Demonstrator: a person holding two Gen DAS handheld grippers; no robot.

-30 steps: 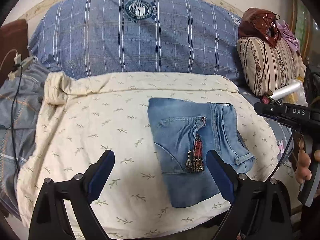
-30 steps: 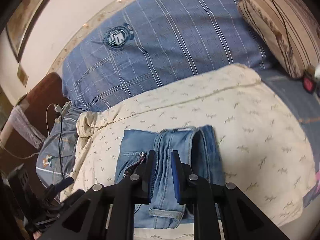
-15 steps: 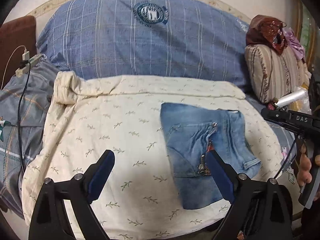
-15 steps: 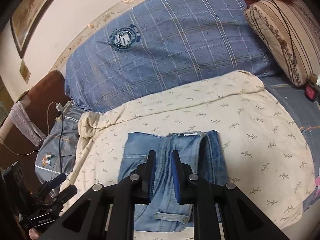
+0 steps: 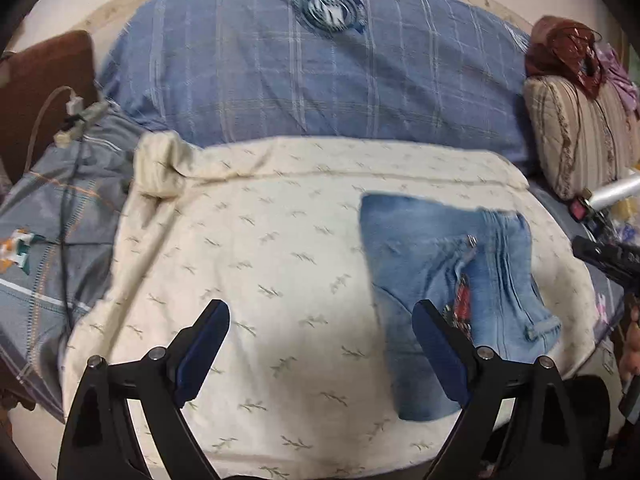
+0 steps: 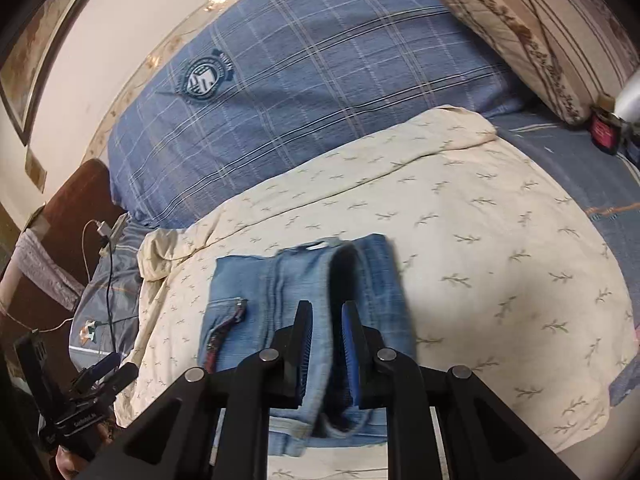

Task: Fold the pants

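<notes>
Folded light-blue jeans [image 5: 424, 256] lie flat on a cream leaf-print sheet [image 5: 260, 280], a beaded red charm hanging at the zip. My left gripper [image 5: 320, 312] is open wide over the sheet, and its right finger [image 5: 436, 344] overlaps the jeans' near left part. In the right wrist view the jeans [image 6: 248, 280] lie straight ahead and below. My right gripper [image 6: 326, 312] is shut to a narrow slit above them, denim showing behind the gap. From the left wrist view, the right gripper [image 5: 600, 254] hovers just right of the jeans, nothing in it.
A blue plaid pillow [image 5: 312, 80] fills the back of the bed. A striped cushion [image 5: 576, 132] with a red bag [image 5: 568, 48] stands at the right. Charger cables [image 5: 72, 112] trail over grey bedding at left, by a brown headboard [image 5: 44, 80]. A hand [image 5: 632, 332] shows at the right edge.
The right gripper has come forward and down, so the jeans look larger beneath it. The left view has swung a little, sliding the jeans rightward. Both jaws kept their width.
</notes>
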